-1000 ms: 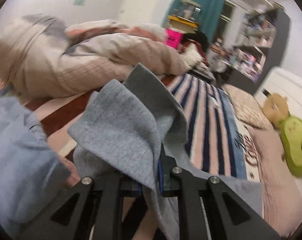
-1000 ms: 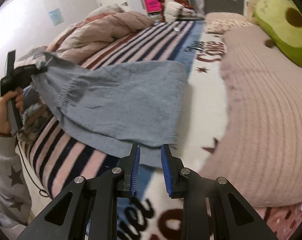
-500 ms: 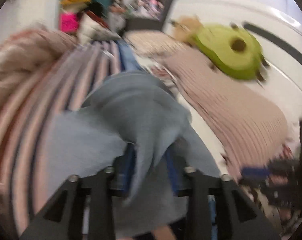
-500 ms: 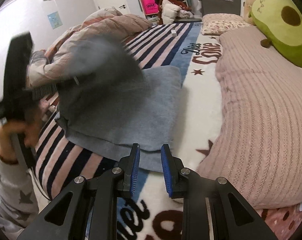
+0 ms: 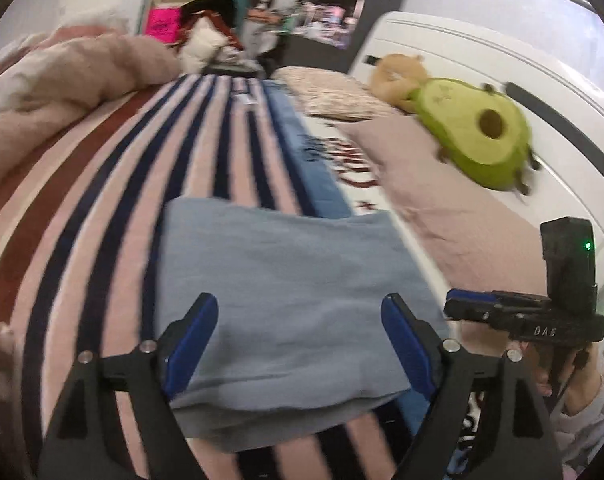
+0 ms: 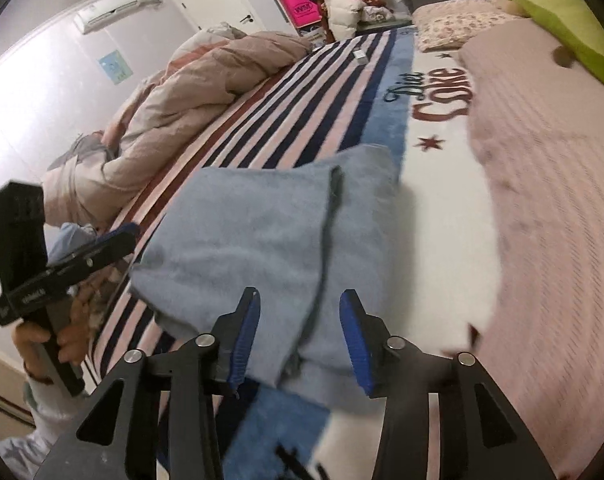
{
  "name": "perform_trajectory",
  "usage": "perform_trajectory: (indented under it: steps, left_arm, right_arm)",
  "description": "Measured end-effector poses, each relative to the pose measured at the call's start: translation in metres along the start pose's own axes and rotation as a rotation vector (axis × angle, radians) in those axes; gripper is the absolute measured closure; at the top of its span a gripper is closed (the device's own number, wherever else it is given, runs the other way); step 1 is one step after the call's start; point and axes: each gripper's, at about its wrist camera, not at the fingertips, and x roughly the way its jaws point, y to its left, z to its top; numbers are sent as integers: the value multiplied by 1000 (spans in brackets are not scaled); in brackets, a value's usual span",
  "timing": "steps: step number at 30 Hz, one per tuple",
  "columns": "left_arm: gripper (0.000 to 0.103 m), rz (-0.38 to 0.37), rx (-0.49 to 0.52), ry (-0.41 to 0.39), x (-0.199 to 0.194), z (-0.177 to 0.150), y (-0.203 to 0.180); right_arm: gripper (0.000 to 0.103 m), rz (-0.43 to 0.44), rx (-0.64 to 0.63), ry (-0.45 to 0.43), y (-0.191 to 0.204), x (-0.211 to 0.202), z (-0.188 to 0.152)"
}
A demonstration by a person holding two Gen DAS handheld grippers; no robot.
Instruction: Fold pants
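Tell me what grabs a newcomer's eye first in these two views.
The folded grey-blue pants lie flat on the striped blanket, filling the foreground just ahead of the open left tool. Behind them to the right, a bright green avocado plush rests against the white headboard. A "Diet Coke" print shows beside the stripes.

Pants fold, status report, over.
Left gripper open, right gripper open. Pants folded flat on the striped blanket. Nothing in the way.
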Motion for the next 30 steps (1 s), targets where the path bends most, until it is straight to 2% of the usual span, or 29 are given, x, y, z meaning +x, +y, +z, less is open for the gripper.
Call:
perform_trajectory:
  steps: [5, 7, 8, 9, 11, 13, 14, 18, 20, 24, 26, 27, 28, 30]
  left_arm:
    - [22, 93, -21, 14, 17, -14, 25]
    - [24, 97, -16, 43, 26, -22, 31]
    - [26, 91, -12, 53, 29, -26, 33]
    - [27, 103, -3, 54, 30, -29, 34]
    - [43, 136, 22, 59, 32, -34, 36]
    - [51, 129, 35, 73, 33, -39, 39]
    - [51, 122, 38, 75, 32, -41, 40]
    - [49, 74, 26, 65, 22, -42, 45]
    - [33, 61, -6, 54, 17, -39, 51]
    - [30, 63, -61, 10, 8, -28, 64]
    - [30, 16, -110, 6, 10, -22, 73]
    - [30, -8, -134, 9, 13, -19, 78]
    - [30, 0, -150, 20, 19, -16, 81]
    - [30, 37, -153, 51, 32, -12, 85]
  right_arm:
    - [64, -47, -3, 74, 4, 50, 17]
    - [64, -22, 26, 101, 2, 69, 19]
    - [66, -7, 46, 107, 2, 74, 19]
    - [75, -3, 60, 104, 1, 77, 19]
    - [96, -10, 62, 79, 2, 79, 20]
    - [96, -10, 58, 46, 3, 76, 21]
    - [97, -20, 54, 29, 4, 73, 22]
    - [98, -68, 39, -25, 10, 59, 29]
    - [98, -90, 32, -37, 10, 53, 35]
    - [101, -164, 26, -52, 5, 40, 42]
    - [101, -218, 32, -54, -2, 36, 45]
    - [100, -221, 52, -42, -10, 35, 43]
    - [98, -195, 60, -29, -13, 36, 42]
    - [97, -102, 86, 14, -16, 40, 39]
